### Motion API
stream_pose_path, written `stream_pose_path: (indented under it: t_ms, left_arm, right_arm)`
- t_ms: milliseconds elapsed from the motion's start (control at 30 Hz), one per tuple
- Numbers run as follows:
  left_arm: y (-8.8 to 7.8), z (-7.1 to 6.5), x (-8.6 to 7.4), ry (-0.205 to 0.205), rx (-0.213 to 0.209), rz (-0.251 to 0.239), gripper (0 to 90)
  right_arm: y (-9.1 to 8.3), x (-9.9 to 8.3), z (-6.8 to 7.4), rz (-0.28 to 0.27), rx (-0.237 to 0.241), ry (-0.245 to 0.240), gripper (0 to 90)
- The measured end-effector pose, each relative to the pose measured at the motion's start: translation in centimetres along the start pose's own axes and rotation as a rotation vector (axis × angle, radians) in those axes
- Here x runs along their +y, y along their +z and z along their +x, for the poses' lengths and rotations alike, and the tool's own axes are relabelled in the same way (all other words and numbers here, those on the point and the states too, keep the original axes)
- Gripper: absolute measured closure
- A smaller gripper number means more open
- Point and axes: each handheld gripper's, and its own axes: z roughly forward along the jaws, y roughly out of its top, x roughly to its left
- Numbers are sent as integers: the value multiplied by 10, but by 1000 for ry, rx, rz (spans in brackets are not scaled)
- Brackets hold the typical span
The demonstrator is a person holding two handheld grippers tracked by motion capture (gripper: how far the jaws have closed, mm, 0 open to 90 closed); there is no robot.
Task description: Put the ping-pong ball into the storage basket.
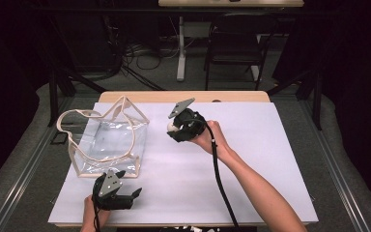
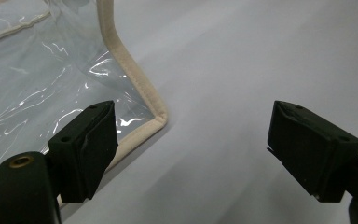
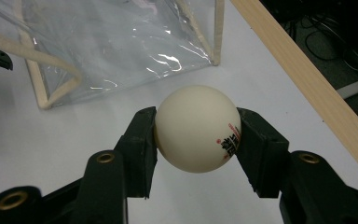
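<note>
Right gripper (image 3: 196, 135): centre of the right gripper view; jaws clamped on ball (image 3: 196, 128), one pad at each side, grip at the ball's widest part. In the high view, at frame centre (image 1: 176, 129), raised off the sheet, pointing toward frame left.

Ball: cream-white, smooth, small red and black print at its right side. Held clear of the sheet, well apart from the bag; seen in the high view as a pale spot (image 1: 171, 125) at the gripper tip.

Left gripper (image 2: 191, 140): jaws wide apart, nothing between them. Lower left of the high view (image 1: 136, 194), low over the sheet, just below the bag's near edge. Left pad just beside the bag's trimmed corner; touching or not, cannot tell.

Bag (image 1: 107, 140): clear plastic, beige trim and handles, left of centre in the high view, mouth upward and partly slack. Upper left of the left gripper view (image 2: 37, 84), upper part of the right gripper view (image 3: 121, 42).

Sheet (image 1: 251, 159): white, covering the table (image 1: 183, 96); wooden edge showing at the far side.

Step in hand, as judged: carrying the ball toward the bag, drop not yet made.

Next move, as judged: travel toward frame left and up over the bag's rim; release only once above the mouth. Left gripper likely needed to pinch the trim and hold the mouth open, the plastic being limp. Risk: smooth round ball rolling off across the sheet if let go short of the opening.
</note>
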Motion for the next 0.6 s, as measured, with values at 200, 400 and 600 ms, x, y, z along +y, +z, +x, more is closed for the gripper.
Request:
stream_pose_path:
  t_ms: [200, 400, 600]
  left_arm:
    - [0, 0, 0, -2, 0, 1, 164]
    - [0, 0, 0, 0, 1, 1, 164]
    - [0, 0, 0, -2, 0, 1, 164]
  right_arm:
    - [-1, 4, -1, -2, -3, -6, 509]
    - [-2, 9, -2, -5, -8, -9, 509]
    - [-1, 12, -3, -4, -7, -16, 509]
